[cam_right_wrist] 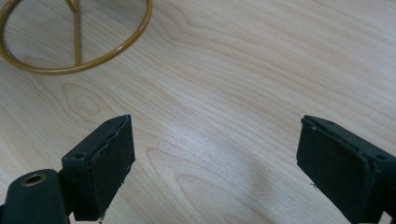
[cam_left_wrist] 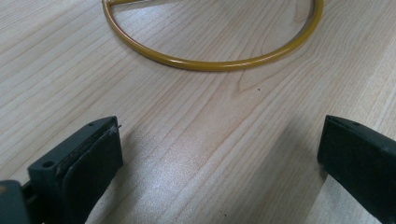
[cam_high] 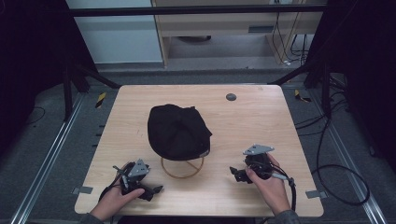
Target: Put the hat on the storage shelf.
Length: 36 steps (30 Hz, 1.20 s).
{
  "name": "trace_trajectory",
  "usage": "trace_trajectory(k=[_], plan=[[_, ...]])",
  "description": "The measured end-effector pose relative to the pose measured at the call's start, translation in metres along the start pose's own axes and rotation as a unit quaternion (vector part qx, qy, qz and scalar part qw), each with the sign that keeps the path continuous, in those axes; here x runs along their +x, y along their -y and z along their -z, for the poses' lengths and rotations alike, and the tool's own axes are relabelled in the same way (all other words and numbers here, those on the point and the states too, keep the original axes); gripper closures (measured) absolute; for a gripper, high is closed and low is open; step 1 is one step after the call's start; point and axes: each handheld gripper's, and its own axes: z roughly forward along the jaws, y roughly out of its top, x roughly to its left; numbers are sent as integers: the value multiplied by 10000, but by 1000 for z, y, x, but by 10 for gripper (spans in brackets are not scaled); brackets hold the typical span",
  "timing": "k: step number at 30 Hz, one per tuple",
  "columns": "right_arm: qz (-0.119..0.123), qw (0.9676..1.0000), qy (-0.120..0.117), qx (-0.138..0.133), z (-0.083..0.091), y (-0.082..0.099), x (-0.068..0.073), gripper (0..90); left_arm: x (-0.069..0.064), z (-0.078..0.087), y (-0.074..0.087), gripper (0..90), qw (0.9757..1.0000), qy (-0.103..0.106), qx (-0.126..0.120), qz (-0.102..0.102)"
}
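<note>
A black cap (cam_high: pixel 177 131) sits atop a stand whose gold ring base (cam_high: pixel 182 169) rests on the wooden table (cam_high: pixel 252 126), near its middle front. My left gripper (cam_high: pixel 152 190) lies low at the front left, jaws wide apart and empty, and the gold ring base (cam_left_wrist: pixel 210 61) curves just beyond them. At the front right, my right gripper (cam_high: pixel 237 174) is held by a hand, jaws also spread with bare wood between them. The ring base (cam_right_wrist: pixel 74 67) with its thin crossbar shows off to the upper left of the right gripper (cam_right_wrist: pixel 212 163).
A small dark round disc (cam_high: pixel 230 97) is set in the table near its far edge. Cables (cam_high: pixel 341 172) trail on the floor right of the table. Dark frame posts stand at both far corners, with a pale cabinet behind.
</note>
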Motion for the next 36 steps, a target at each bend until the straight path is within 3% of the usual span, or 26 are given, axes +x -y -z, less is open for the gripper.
trace_trajectory(k=[4, 12, 19, 20, 22, 25, 36], plan=[[-204, 9997, -68, -85, -14, 0, 3, 120, 0, 0, 0, 0, 10000, 0, 1, 0], [-376, 9992, -23, -103, -36, -3, 5, 116, 0, 0, 0, 0, 10000, 0, 0, 1], [-346, 9994, 21, 52, -50, -2, 10, 101, 0, 0, 0, 0, 10000, 0, 0, 1], [-295, 9995, 131, -14, -53, -1, 11, 101, 0, 0, 0, 0, 10000, 0, 0, 1], [-309, 9994, 134, -26, -54, -2, 11, 101, 0, 0, 0, 0, 10000, 0, 0, 1], [-112, 9992, 353, -139, -58, 1, 13, 78, 0, 0, 0, 0, 10000, 1, 1, 0], [-127, 9990, 381, -176, -59, 2, 15, 66, 0, -1, -1, 0, 10000, 19, -6, -10]])
